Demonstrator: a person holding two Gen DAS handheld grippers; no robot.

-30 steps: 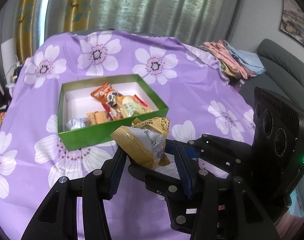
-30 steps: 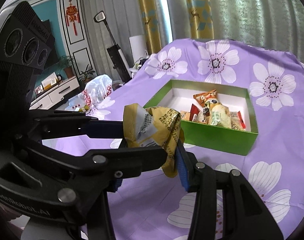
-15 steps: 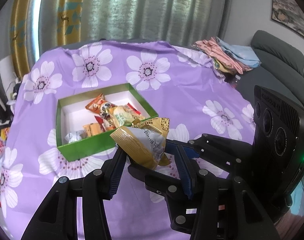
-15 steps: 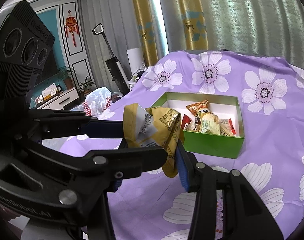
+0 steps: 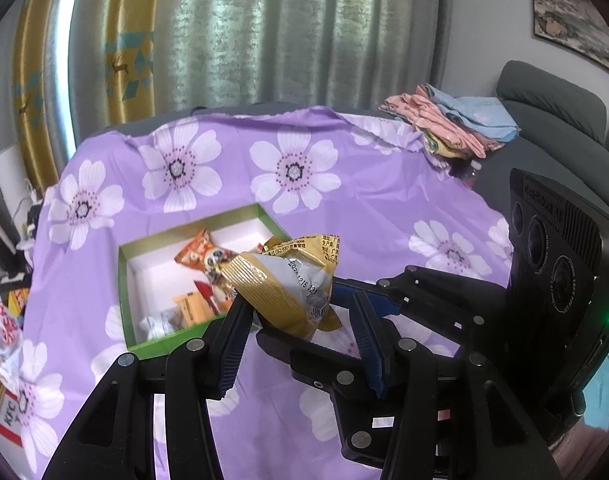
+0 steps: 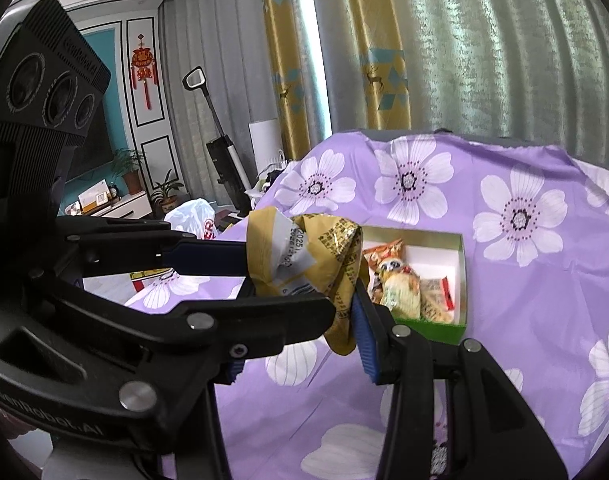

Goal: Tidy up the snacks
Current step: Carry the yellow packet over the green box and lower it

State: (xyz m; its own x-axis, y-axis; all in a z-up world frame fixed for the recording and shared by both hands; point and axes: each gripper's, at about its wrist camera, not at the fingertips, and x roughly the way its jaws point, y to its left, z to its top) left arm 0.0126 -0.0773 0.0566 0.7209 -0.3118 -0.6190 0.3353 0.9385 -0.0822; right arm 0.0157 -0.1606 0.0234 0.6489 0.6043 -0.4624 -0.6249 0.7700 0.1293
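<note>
I find both grippers clamped on one gold snack packet point(image 5: 282, 286), which hangs above the cloth, just in front of the green box point(image 5: 125, 280). The left gripper point(image 5: 300, 312) presses the packet from its two sides; the right gripper point(image 6: 304, 280) grips the same packet point(image 6: 304, 256), its fingers crossing those of the left gripper.

Surface: I note a purple cloth with white flowers point(image 5: 344, 216) covering the whole work surface, lightly creased. The green box sits on it, open, white inside, holding several wrapped snacks point(image 6: 400, 284) bunched toward one end.

Room: I record grey-green curtains point(image 5: 264, 32) behind the surface, with a gold curtain panel point(image 6: 280, 48) at the window. A grey sofa point(image 5: 552, 120) stands to one side, a pile of folded pink and blue cloths point(image 5: 456, 124) at the cloth's far corner. In the right wrist view I see an upright vacuum cleaner point(image 6: 220, 148), a red knot ornament point(image 6: 143, 68) on a panelled wall, potted plants point(image 6: 128, 168) and a white plastic bag point(image 6: 192, 216) beyond the surface's edge
</note>
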